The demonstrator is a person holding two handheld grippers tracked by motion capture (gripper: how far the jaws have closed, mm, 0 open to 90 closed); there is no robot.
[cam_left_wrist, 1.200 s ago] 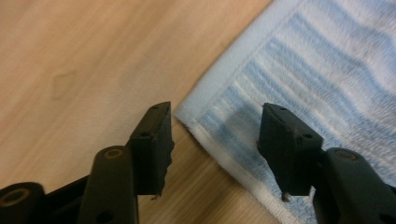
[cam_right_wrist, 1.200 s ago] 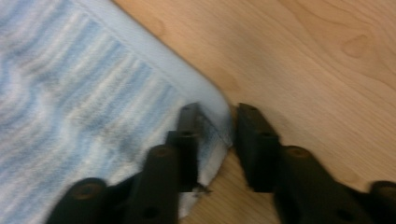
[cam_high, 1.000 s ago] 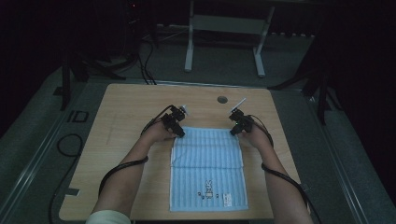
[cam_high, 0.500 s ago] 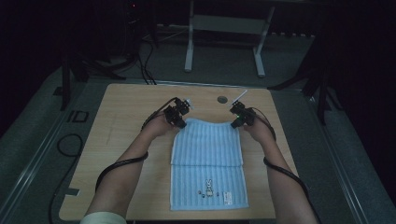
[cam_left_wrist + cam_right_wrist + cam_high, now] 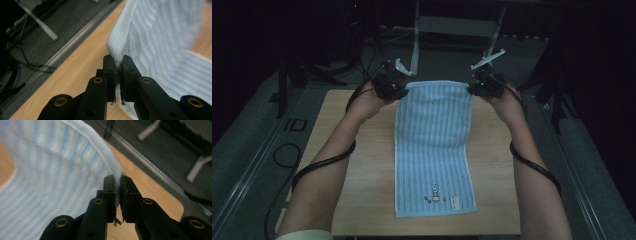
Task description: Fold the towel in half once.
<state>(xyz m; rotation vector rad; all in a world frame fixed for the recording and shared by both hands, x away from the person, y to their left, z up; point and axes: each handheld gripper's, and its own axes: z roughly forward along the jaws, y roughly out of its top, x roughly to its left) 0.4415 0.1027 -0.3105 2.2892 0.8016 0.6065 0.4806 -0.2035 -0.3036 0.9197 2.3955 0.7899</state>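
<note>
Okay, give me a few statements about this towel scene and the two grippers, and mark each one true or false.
1. The left gripper is shut on a corner of the blue striped towel. True.
2. The right gripper hangs open above the towel. False: its jaws are shut on the towel's other far corner.
3. The whole towel lies flat on the wooden table. False: the far edge is lifted between the grippers, and the near end rests on the table.
4. A small printed mark sits near the towel's near edge. True.
5. The towel is solid red. False: it is light blue with fine stripes.
</note>
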